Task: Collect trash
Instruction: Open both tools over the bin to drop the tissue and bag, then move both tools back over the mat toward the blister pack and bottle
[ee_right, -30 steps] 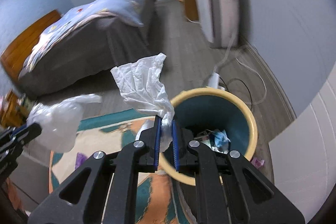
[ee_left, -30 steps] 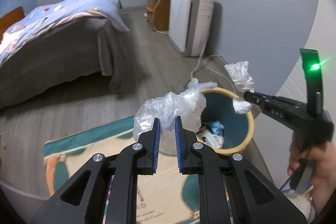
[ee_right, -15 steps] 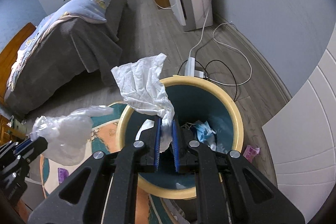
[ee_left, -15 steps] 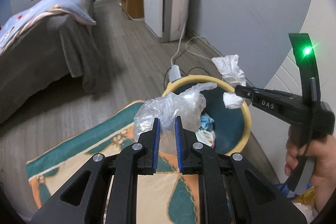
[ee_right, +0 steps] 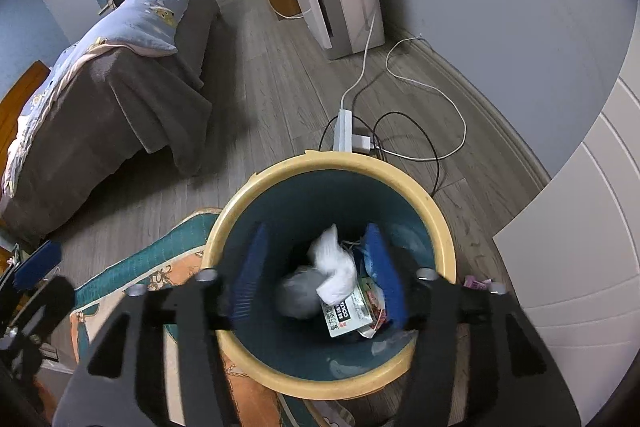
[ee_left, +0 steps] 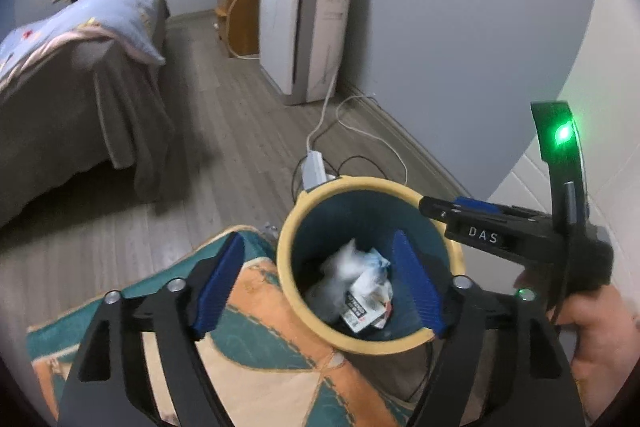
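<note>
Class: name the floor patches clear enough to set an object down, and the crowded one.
Bare wood floor between the grey-draped bed and the yellow-rimmed teal bin; patterned rug beside the bin. Crowded: white power strip and cables behind the bin.

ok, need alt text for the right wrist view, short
Right tongs, jaws opening and empty, point down into a yellow-rimmed teal trash bin where a crumpled white tissue, a clear plastic bag and a printed packet lie. Behind it are a power strip with cables, a bed and a patterned rug.
</note>
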Demonstrator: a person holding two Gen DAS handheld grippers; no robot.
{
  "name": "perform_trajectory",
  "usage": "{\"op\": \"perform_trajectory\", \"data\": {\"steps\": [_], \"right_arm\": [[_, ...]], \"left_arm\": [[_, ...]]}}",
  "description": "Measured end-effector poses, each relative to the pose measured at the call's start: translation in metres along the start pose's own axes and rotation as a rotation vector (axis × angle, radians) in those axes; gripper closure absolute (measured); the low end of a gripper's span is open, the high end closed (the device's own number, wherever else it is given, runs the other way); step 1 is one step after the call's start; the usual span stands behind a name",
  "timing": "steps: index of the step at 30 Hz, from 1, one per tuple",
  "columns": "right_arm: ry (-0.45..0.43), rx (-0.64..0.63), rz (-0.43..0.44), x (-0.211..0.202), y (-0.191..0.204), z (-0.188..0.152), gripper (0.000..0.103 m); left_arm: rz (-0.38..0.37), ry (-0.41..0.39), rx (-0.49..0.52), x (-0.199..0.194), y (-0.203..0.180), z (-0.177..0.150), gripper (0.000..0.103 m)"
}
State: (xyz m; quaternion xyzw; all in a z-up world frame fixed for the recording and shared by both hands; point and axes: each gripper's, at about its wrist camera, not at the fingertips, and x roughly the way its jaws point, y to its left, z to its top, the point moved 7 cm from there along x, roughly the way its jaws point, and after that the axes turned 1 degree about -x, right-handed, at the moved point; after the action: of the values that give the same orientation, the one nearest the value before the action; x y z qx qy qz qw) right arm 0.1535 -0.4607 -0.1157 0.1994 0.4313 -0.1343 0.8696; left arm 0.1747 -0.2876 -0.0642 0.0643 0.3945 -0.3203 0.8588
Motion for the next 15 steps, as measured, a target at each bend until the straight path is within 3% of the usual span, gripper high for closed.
{"op": "perform_trajectory", "data": {"steps": [3, 5, 15], "right_arm": [[-0.005, 0.001, 0.016, -0.001, 0.004, -0.001, 0.019], [-0.007, -0.007, 0.02, -0.002, 0.007, -0.001, 0.009], [-0.017, -0.11, -0.039, -0.021, 0.032, -0.008, 0.006]], "left_arm": [[0.03, -0.004, -0.028, -0.008, 0.016, -0.002, 0.009], [0.061, -0.014, -0.023, -0.016, 0.025, -0.004, 0.008], [0.21, -0.055, 0.0, -0.082, 0.079, -0.022, 0.006]]}}
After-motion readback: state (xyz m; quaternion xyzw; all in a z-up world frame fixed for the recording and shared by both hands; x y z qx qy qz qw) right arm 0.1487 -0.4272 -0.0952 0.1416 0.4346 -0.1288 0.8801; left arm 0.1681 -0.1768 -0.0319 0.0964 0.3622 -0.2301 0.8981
